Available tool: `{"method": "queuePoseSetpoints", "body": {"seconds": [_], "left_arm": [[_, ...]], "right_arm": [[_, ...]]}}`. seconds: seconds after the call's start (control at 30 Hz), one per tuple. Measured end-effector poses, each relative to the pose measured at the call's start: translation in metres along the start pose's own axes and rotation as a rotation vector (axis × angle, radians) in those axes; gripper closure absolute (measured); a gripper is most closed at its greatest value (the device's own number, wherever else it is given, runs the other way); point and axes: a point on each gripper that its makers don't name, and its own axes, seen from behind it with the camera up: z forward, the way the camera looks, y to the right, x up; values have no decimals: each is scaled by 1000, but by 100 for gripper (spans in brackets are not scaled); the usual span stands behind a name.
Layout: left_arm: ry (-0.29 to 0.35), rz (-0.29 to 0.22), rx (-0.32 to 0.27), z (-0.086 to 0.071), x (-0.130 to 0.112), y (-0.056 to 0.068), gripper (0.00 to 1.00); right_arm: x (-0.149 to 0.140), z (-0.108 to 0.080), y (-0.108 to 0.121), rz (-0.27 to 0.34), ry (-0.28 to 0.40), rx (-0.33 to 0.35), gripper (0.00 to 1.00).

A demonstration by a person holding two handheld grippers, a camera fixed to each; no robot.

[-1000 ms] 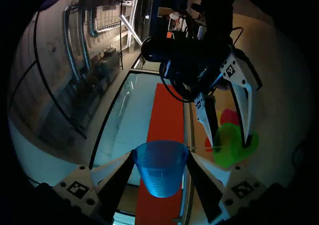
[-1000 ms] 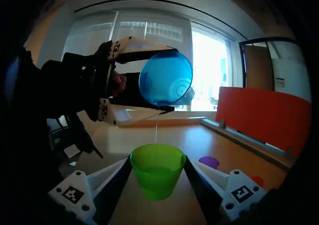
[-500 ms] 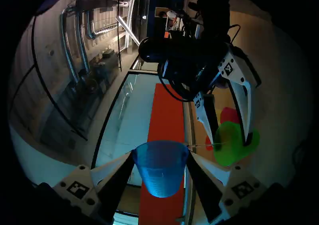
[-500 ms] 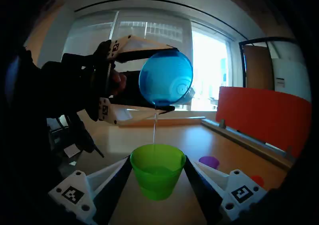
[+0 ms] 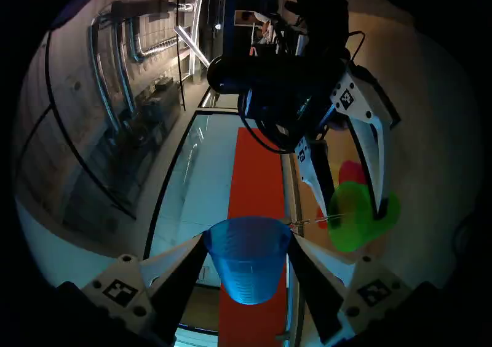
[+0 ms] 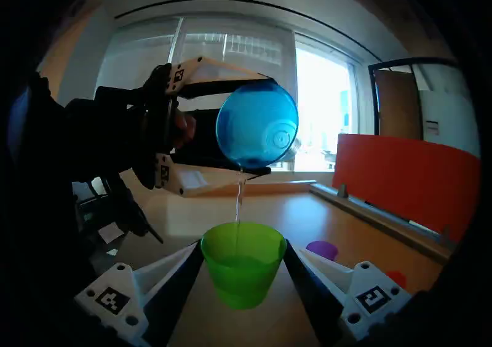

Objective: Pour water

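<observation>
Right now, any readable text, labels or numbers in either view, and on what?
No legible words or numbers.
Square black-and-white marker tags on the right hand-held gripper: patterns, not text.
White sheet on the right-hand wall: too small to read.

Translucent glossy plastic blue cup [image 6: 257, 124] and green cup [image 6: 243, 264]; smooth wooden table [image 6: 335, 219].

Your right tongs [image 6: 244, 251] grip the green cup [image 6: 243, 270] upright. Above it, your left tongs [image 6: 265, 125] tip the blue cup [image 6: 257, 131], and a thin water stream [image 6: 237, 202] drops into the green cup.
</observation>
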Motion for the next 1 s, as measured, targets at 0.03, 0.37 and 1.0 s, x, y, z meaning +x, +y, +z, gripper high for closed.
{"method": "queuePoseSetpoints", "body": {"seconds": [0.03, 0.37, 1.0], "left_arm": [[0, 1, 0, 0, 0, 0, 12], [-3, 22, -2, 0, -2, 1, 12], [-5, 47, -7, 2, -1, 2, 12]], "right_arm": [[0, 0, 0, 0, 0, 0, 7], [0, -1, 0, -2, 0, 0, 7], [-1, -1, 0, 1, 1, 0, 7]]}}
